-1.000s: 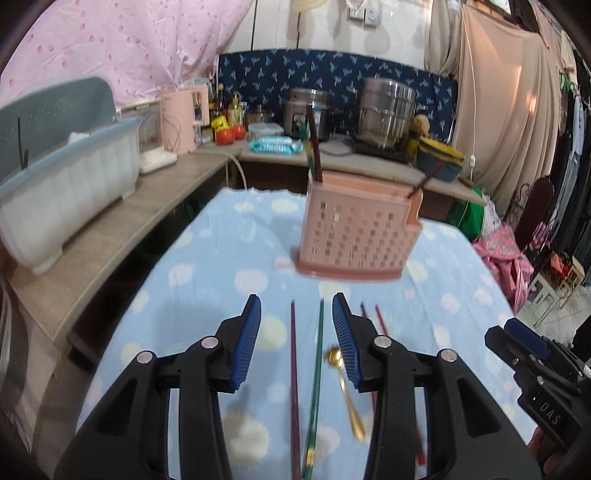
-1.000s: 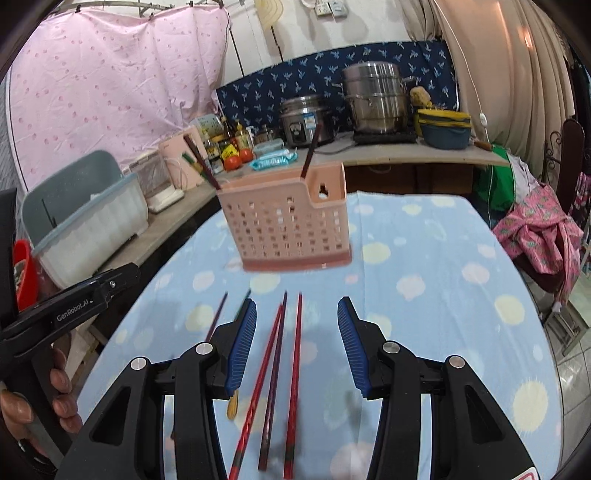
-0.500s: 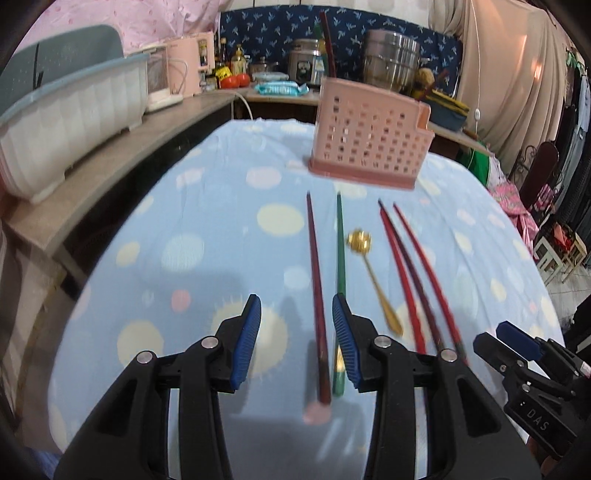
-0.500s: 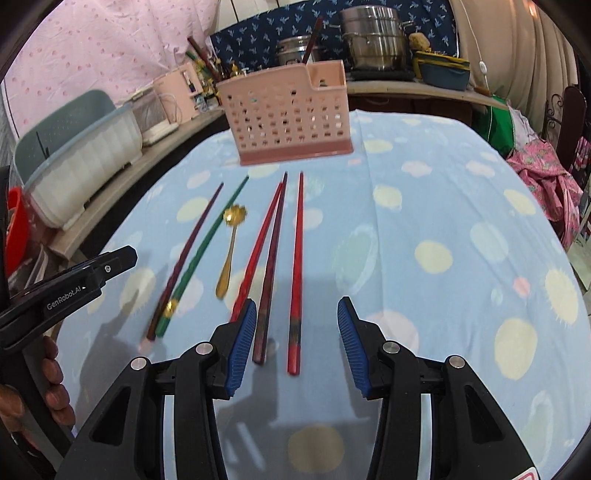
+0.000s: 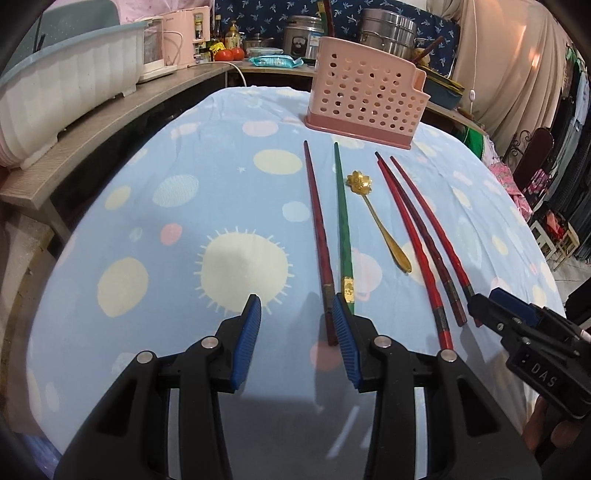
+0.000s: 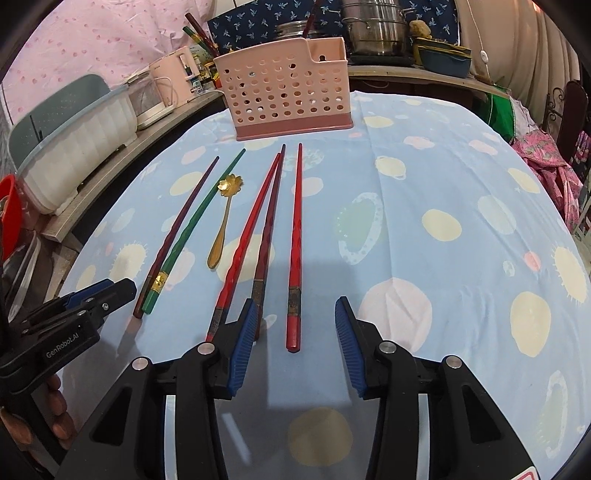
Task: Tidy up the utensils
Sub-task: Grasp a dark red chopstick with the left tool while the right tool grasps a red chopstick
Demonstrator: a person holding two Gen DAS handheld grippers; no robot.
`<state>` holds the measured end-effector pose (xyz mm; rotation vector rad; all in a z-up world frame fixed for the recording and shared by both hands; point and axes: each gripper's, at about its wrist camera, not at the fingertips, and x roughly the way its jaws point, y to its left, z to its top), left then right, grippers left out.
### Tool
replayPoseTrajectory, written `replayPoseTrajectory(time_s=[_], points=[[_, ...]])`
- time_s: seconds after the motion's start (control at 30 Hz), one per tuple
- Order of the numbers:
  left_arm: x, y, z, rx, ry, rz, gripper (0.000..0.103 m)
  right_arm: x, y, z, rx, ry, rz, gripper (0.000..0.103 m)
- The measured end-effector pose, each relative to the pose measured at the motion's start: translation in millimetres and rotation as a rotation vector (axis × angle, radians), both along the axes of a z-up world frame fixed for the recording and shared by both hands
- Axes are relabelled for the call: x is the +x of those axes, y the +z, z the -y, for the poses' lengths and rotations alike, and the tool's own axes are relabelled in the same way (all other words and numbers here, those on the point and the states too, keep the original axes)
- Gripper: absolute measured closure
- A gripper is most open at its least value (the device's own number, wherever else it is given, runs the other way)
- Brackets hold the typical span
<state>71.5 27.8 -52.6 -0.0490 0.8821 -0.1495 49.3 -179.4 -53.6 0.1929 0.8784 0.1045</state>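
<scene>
Several chopsticks and a gold flower-bowl spoon point(image 5: 376, 214) lie in a row on the blue spotted tablecloth point(image 5: 166, 229), in front of a pink perforated utensil holder point(image 5: 365, 96). From the left: a dark red chopstick point(image 5: 317, 236), a green one point(image 5: 343, 229), the spoon point(image 6: 223, 221), then three red chopsticks point(image 6: 295, 236). My left gripper point(image 5: 295, 314) is open, low by the near ends of the dark red and green chopsticks. My right gripper point(image 6: 293, 317) is open around the near end of the rightmost red chopstick. The holder point(image 6: 288, 96) holds a few chopsticks.
A wooden shelf point(image 5: 92, 129) with a white tub point(image 5: 62, 81) runs along the left. A counter with pots point(image 5: 384, 26) and a rice cooker stands behind the holder. Clothes and a chair point(image 6: 569, 110) are to the right of the table.
Both grippers have pulled back from the holder and dropped low toward the near ends of the chopsticks. Both stay open. The utensils have not moved.
</scene>
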Motion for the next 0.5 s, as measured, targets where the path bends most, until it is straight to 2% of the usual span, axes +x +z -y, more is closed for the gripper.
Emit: replayPoseTrajectory(time_s=[0.17, 0.5], points=[[3.9, -4.7, 4.0, 0.003, -0.001, -0.014, 0.065, 2.1, -4.6, 0.9, 0.000, -0.006, -0.019, 0.073], [7.2, -9.8, 10.7, 0.046, -0.016, 0.002, 0.065, 4.2, -7.6, 1.3, -0.009, -0.009, -0.024, 0.081]])
